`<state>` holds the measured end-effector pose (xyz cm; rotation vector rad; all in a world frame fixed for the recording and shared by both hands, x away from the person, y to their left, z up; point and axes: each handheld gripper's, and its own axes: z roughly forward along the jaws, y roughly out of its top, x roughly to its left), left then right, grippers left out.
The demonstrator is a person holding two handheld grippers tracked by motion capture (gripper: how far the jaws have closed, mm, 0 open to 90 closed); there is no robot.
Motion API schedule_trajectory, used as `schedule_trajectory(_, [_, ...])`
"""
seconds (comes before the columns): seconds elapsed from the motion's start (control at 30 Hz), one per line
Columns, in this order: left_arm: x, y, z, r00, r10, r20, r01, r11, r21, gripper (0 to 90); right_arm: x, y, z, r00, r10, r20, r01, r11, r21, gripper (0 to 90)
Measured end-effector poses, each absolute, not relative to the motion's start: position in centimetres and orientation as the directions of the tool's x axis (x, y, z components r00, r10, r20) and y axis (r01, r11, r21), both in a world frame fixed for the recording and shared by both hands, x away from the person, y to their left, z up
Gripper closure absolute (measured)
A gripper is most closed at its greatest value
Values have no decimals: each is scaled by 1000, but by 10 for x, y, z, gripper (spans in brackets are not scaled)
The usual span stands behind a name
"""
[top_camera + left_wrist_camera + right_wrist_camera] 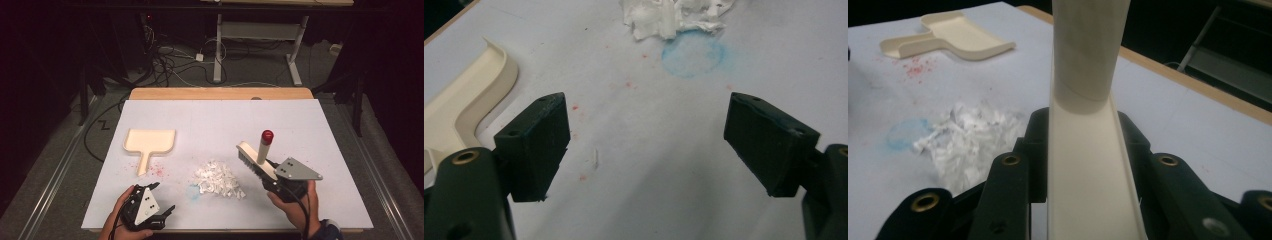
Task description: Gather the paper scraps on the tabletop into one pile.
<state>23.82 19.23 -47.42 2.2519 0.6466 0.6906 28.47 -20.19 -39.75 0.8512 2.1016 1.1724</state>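
A cream brush with dark bristles and a red-capped upright handle is clamped in my right gripper, just right of a pile of white paper scraps. In the right gripper view both jaws press the sides of the brush back, so my right gripper is shut on it, with the scraps to its left. A cream dustpan lies flat on the mat's left side. Near the front left edge, my left gripper is open; the left gripper view shows only bare mat between its jaws.
The white mat covers a wooden table. Red specks lie by the dustpan handle and a faint blue smudge sits beside the scraps. Behind the table are a desk frame and floor cables.
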Motion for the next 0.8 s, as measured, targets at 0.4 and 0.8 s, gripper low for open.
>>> schedule_trajectory(0.4, [239, 190, -476, 735, 611, 294, 259, -653, 711, 174, 253, -250, -407, -762, 636, -124, 297, 512, 806, 677])
schedule_trajectory(0.8, [239, 190, -476, 741, 601, 299, 252, -662, 706, 175, 251, -229, -424, -838, 543, -54, 312, 559, 768, 677])
